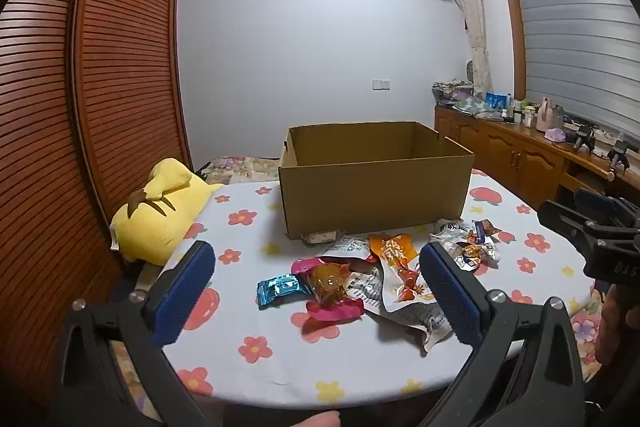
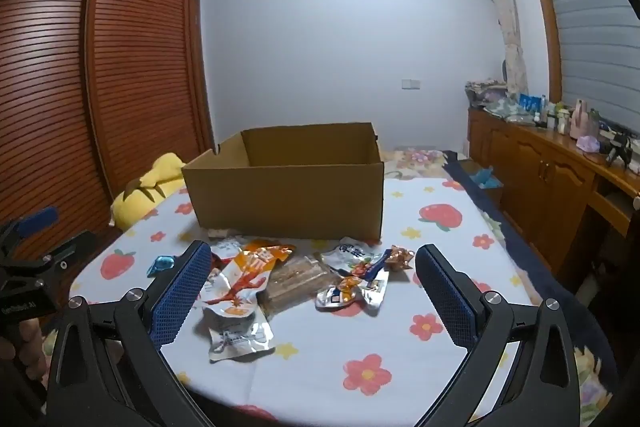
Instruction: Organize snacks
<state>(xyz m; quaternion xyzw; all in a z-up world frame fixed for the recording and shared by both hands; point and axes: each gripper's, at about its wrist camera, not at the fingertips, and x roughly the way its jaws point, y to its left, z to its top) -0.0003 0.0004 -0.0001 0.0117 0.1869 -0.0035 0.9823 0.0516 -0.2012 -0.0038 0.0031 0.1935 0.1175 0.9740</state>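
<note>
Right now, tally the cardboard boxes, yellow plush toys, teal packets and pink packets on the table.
cardboard box: 1
yellow plush toy: 1
teal packet: 1
pink packet: 1
Total: 4

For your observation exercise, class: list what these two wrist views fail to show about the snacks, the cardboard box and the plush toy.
- Cardboard box floor: in both views, its near wall hides it, so its contents cannot be told.
- Small packet: left view, partly tucked under the box.
- Snack pile print: too blurred to read in either view.
- Yellow plush toy: right view, partly behind the box.
</note>
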